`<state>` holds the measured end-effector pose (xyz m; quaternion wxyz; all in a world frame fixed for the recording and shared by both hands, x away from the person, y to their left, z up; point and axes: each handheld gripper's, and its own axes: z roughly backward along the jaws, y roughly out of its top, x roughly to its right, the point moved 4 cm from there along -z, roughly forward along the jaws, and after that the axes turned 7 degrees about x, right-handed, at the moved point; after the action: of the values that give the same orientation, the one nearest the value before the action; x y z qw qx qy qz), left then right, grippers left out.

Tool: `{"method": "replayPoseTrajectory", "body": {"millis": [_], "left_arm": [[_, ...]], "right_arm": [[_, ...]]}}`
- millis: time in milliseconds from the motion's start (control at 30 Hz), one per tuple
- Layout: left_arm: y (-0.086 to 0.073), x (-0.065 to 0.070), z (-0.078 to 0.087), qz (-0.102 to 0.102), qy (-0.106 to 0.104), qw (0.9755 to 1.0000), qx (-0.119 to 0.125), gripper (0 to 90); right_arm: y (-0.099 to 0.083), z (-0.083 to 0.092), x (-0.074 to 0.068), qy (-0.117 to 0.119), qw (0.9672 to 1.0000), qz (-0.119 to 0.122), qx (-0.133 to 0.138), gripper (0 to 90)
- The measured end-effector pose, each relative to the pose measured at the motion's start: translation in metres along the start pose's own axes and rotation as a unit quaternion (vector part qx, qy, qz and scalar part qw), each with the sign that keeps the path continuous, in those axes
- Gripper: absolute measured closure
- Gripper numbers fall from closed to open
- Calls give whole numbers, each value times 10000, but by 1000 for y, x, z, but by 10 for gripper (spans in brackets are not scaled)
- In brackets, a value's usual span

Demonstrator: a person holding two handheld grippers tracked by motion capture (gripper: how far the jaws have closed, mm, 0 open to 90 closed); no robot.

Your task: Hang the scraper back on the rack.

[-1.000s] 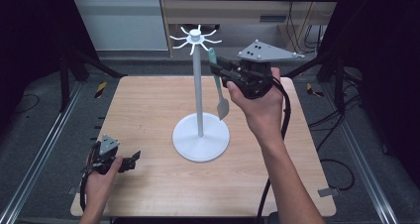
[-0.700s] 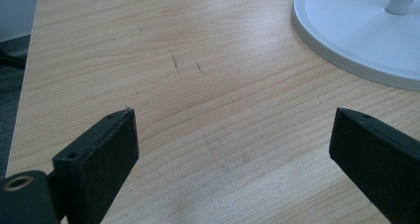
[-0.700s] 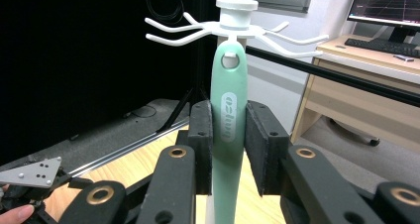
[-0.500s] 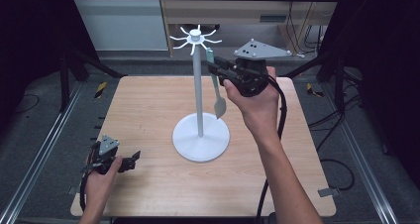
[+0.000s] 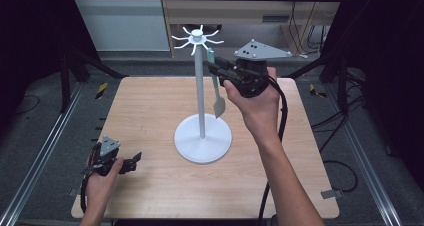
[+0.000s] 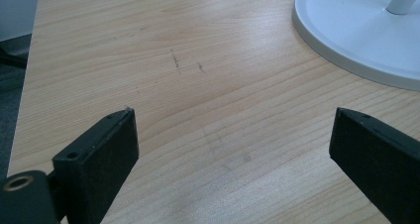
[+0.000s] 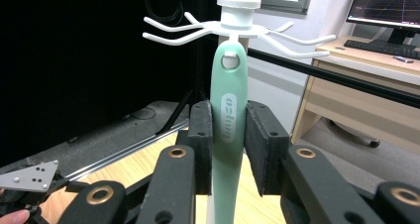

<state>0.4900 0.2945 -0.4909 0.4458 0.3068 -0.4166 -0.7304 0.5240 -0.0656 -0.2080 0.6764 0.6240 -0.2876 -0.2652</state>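
At the top of the white metal hook stand (image 5: 202,111), we find the right hand-held gripper (image 5: 216,68) clamped on the mint-green plastic utensil handle (image 7: 229,110), its hanging hole level with the white prongs (image 7: 173,35). We judge hanging is in hand; next, thread hole onto prong. Left hand-held gripper (image 5: 131,162) rests wide on the wooden desk (image 5: 150,111).

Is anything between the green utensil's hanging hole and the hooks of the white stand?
Nothing visible blocks it. The right gripper holds the green utensil upright, its hole just under the hooks of the white stand, close beside the pole.
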Motion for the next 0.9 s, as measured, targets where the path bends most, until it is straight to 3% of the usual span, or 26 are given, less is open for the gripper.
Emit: {"method": "replayPoseTrajectory", "body": {"millis": [600, 900], "left_arm": [[-1, -1, 0, 17, 15, 10000, -35, 47], [-1, -1, -1, 10, 4, 10000, -53, 47]], "right_arm": [[-1, 5, 1, 1, 10000, -62, 66, 729], [-2, 16, 2, -62, 9999, -90, 107, 692]]}}
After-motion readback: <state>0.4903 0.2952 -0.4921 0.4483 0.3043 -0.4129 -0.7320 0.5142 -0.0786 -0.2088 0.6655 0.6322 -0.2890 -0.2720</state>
